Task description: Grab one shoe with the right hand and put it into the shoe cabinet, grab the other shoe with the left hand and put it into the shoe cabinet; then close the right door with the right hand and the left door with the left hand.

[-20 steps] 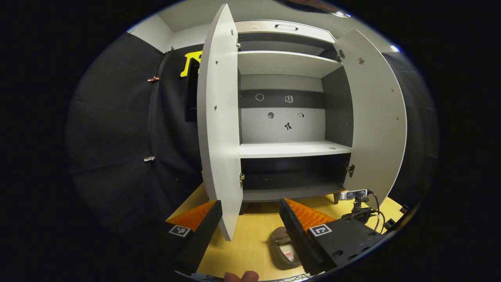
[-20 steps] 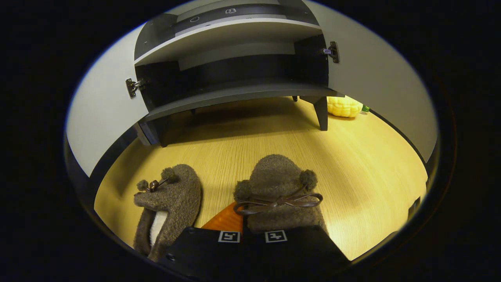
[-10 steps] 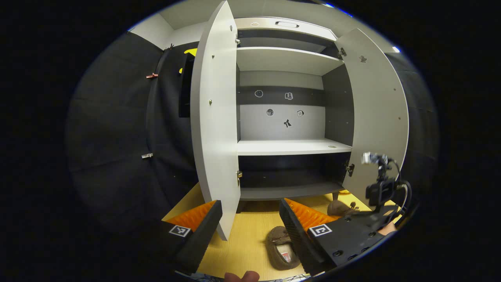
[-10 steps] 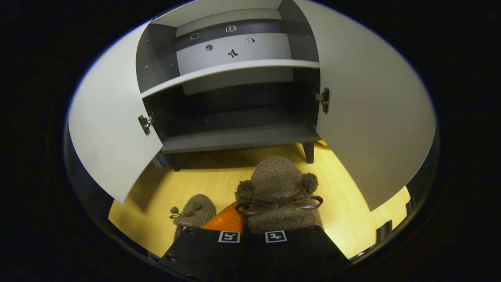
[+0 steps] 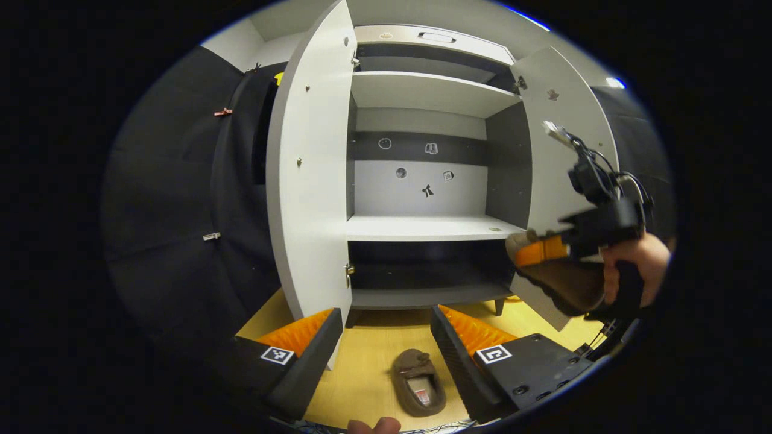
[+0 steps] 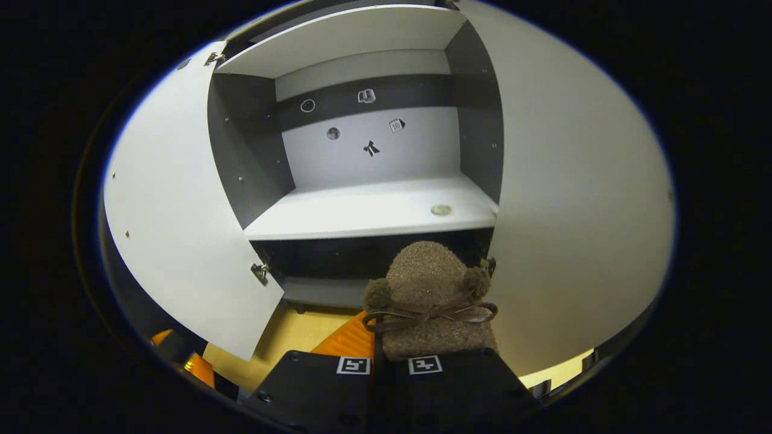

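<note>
First step under way: right gripper (image 6: 386, 355) jaws clamped on fuzzy brown bow-tied slipper (image 6: 431, 301), held up before open grey two-door shoe cabinet (image 6: 374, 211); next, forward onto the pale middle shelf (image 6: 362, 217); left gripper (image 5: 383, 337) jaws wide, empty, above second brown slipper (image 5: 417, 383) on wooden floor (image 5: 362, 374).

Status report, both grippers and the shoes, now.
Right gripper shut on first shoe, raised before open shoe cabinet. Left gripper open above second shoe. Nothing blocking.

yellow wooden floor (image 5: 368, 367), small clips (image 5: 222, 112)
</note>
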Available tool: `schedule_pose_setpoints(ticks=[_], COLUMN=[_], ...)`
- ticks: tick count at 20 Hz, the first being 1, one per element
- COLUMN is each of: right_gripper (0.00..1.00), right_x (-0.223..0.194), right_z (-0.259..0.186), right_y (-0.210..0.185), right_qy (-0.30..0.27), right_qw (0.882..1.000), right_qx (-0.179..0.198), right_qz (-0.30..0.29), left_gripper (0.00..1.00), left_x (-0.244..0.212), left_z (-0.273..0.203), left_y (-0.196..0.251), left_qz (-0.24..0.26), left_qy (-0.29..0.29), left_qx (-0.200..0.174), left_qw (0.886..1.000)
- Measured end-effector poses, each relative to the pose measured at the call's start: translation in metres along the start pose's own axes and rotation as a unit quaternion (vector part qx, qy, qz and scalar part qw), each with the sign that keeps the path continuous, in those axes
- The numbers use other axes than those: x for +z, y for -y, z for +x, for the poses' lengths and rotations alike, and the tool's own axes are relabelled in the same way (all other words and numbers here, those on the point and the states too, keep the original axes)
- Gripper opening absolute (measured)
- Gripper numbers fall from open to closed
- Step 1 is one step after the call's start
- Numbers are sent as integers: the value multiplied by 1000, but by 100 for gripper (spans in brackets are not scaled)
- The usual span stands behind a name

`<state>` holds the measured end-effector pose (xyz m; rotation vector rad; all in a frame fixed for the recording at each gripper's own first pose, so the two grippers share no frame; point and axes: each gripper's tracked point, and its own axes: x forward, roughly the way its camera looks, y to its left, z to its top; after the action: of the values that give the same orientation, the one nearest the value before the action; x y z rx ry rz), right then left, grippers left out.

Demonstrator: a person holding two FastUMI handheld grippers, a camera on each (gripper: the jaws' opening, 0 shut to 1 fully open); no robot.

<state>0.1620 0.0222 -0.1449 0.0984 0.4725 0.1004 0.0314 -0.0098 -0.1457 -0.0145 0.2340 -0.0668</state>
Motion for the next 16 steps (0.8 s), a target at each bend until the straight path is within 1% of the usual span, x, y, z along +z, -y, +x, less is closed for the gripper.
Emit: schedule_pose_setpoints(ticks=[2,5,7,10,16], right_gripper=[8,8,8,8,8], right_x=[36,75,87,103,150], right_z=[15,44,70,108,179], right_y=[-5,-16,-16,-17,-13], right_qy=[12,19,8,0,20], right_qw=[1000,1000,1000,1000,1000], right_qx=[4,24,24,21,10], right_qz=[-15,5,15,13,16], left_gripper=[94,94,94,94,94], left_x=[3,7,9,12,6], left_z=[2,6,8,8,7], left_y=[2,5,6,-1,-8], left_qz=[6,1,3,11,8], left_qy=[4,8,7,10,-2], left_qx=[-4,-7,-8,-1,21], left_qw=[1000,1000,1000,1000,1000])
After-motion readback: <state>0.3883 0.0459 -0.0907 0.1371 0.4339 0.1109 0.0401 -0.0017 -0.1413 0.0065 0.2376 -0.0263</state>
